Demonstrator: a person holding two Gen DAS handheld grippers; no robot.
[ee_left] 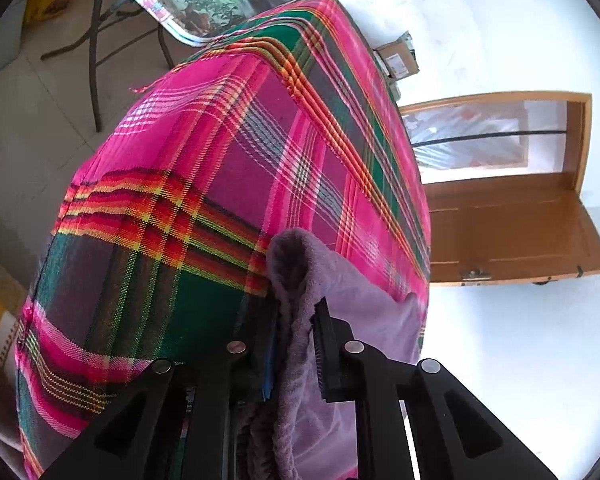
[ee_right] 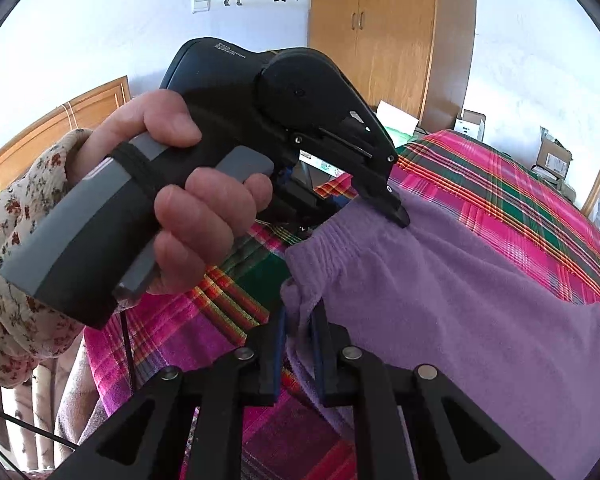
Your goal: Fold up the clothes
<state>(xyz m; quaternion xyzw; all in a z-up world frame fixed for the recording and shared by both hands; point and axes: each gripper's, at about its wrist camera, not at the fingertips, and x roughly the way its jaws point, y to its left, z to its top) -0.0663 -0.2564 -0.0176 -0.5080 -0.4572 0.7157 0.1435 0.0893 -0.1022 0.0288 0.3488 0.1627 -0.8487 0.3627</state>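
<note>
Purple garment [ee_right: 440, 280] lies on the plaid bed [ee_left: 228, 168]. Left gripper [ee_left: 296, 320] and right gripper [ee_right: 298, 320], at 6 o'clock, each clench its waistband edge, likely to lift it evenly.

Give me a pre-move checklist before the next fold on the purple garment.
1. Left claw shut on purple garment: ok.
2. Right claw shut on the waistband edge: ok.
3. Both claws along the same waistband edge, left one further along it: ok.
4. Garment lying smooth on the plaid cloth: ok where visible.
5. Far end of garment flat: cannot tell, out of view.
6. Hand on left handle: ok.
</note>
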